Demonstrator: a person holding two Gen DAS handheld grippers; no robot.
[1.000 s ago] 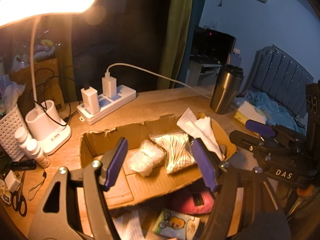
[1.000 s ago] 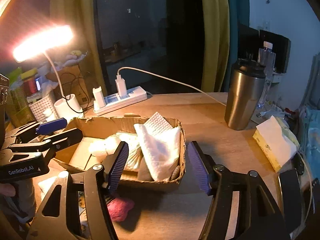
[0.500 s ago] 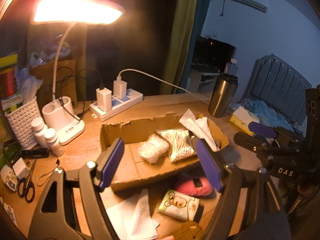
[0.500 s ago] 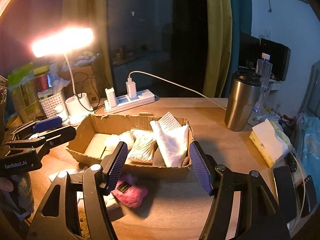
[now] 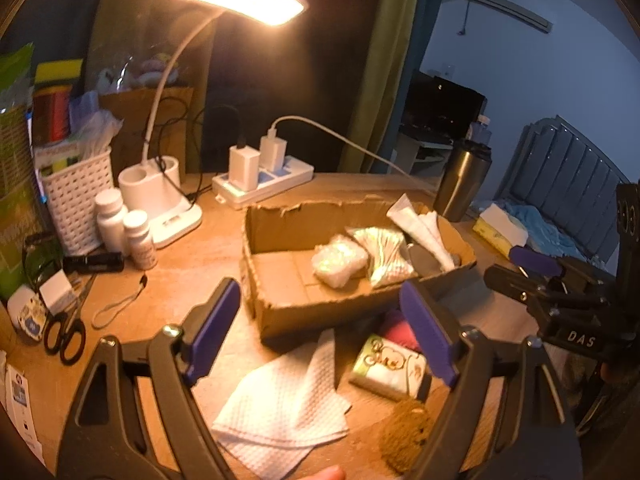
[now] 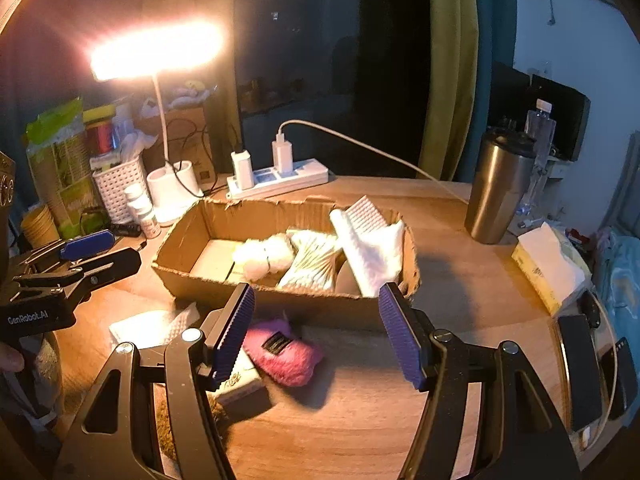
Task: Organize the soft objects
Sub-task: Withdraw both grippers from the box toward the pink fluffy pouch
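Near the cardboard box, we hold both tools open and empty: left tool, right tool. We risk (fuzzy, squashy) the pink pouch slipping.

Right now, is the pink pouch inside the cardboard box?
No, the pink pouch lies on the table in front of the cardboard box.

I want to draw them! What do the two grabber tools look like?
Both are black, triangle-framed plastic grippers with silver bolts. The left gripper has smooth purple finger pads; white letters on it read GenRobot.AI. The right gripper has ribbed purple pads and is marked DAS.
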